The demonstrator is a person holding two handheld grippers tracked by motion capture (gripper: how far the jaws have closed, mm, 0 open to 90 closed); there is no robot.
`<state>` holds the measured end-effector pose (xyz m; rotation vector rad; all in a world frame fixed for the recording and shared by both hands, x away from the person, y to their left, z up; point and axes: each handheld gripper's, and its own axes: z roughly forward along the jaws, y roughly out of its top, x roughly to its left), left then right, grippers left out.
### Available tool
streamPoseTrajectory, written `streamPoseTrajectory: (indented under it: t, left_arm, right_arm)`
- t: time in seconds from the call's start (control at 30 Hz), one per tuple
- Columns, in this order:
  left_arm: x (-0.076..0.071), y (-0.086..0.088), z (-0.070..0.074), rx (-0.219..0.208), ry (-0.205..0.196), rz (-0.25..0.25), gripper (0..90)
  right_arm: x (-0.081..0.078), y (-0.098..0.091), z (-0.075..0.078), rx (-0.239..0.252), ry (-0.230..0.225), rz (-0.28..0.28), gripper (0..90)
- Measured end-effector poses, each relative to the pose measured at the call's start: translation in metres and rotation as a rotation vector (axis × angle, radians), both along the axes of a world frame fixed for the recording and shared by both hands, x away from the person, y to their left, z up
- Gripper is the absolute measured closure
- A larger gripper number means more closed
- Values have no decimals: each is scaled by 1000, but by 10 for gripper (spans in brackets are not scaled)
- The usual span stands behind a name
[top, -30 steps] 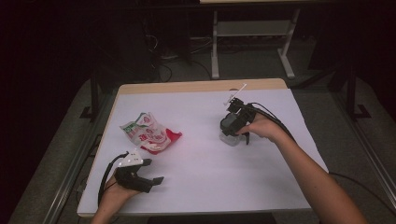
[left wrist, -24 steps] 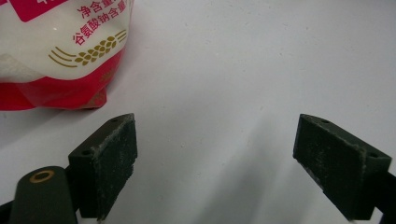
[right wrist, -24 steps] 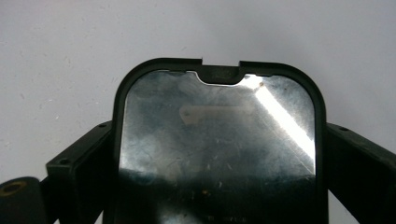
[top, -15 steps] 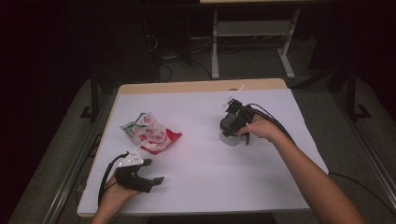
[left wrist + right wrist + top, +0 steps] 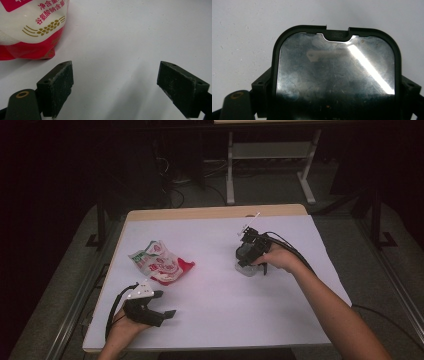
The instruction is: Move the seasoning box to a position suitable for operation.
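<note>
— Well, the right gripper (image 5: 248,261) is coming down over that small clear container with the black-rimmed, glossy lid (image 5: 335,67), sitting right of the middle of the white-covered desk (image 5: 220,320). Are its jaws gripping yet?

— Hard to say. In the right gripper view the lid is lying between the two black jaws, one at each side of the rim, and they have just been closing in. Whether the pads are pressing on it, I cannot tell.

— What is worrying you, then?

— The lid is looking slick and its corners are rounded. If the jaws are catching only the rim, the container could be twisting or popping out once it is lifted. A clear tub like that is probably light, so a sideways push may be sliding it rather than seating it.

— And the other hand?

— The left gripper (image 5: 150,310) is resting near the front left corner, jaws standing wide apart with nothing between them. The crumpled red-and-white printed plastic packet (image 5: 160,262) is lying just beyond it.

— Any room for moving?

— Plenty between packet and container; that middle stretch is lying bare. The desk's right edge and far wooden edge (image 5: 215,213) are both near the right hand, though, so a slip that way is risking a fall to the floor.
</note>
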<state>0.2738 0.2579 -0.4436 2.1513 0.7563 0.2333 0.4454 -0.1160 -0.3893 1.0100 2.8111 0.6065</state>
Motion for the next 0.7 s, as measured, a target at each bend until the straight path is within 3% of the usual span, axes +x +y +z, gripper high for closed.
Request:
streamPoseTrajectory:
  t: [0.53,0.7]
  left_arm:
    - [0,-1,-1,-3,3,-4,133]
    - [0,-1,-1,-2,6,-4,133]
  right_arm:
    - [-4,-1,2,-9,-1,15,150]
    - [-11,-2,9,-3,-11,22,150]
